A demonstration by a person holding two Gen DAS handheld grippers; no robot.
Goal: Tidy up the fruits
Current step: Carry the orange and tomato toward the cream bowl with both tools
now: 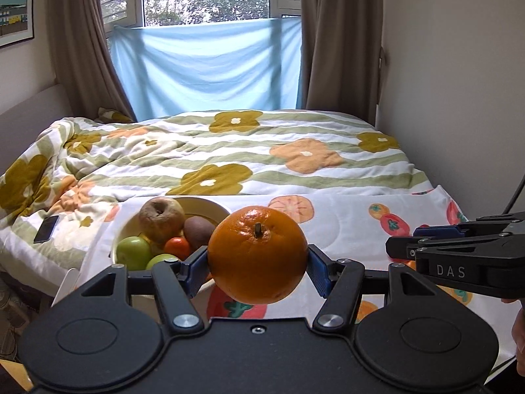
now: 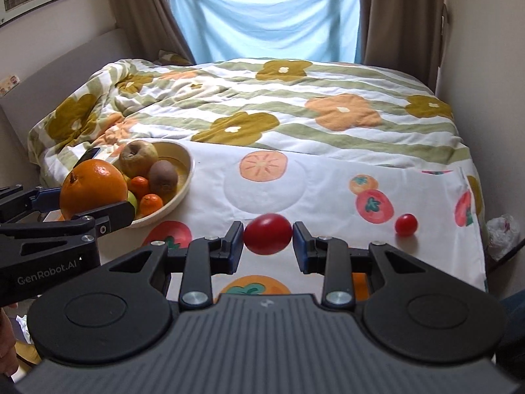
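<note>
My left gripper (image 1: 258, 267) is shut on a large orange (image 1: 258, 255) and holds it above the cloth, just right of a cream bowl (image 1: 203, 204). The bowl holds a wrinkled apple (image 1: 161, 217), a kiwi (image 1: 198, 231), green apples (image 1: 133, 252) and a small tangerine (image 1: 177, 247). My right gripper (image 2: 267, 237) is shut on a red tomato (image 2: 267, 234), its blue pads touching both sides. A smaller red tomato (image 2: 406, 225) lies on the cloth to the right. The orange (image 2: 93, 187) and bowl (image 2: 183, 177) also show in the right wrist view.
A fruit-print cloth (image 2: 321, 184) covers the bed's near end over a flowered quilt (image 2: 295, 115). A phone (image 1: 46, 229) lies on the quilt left of the bowl. A wall runs along the right side. The right gripper's body (image 1: 459, 252) enters the left wrist view.
</note>
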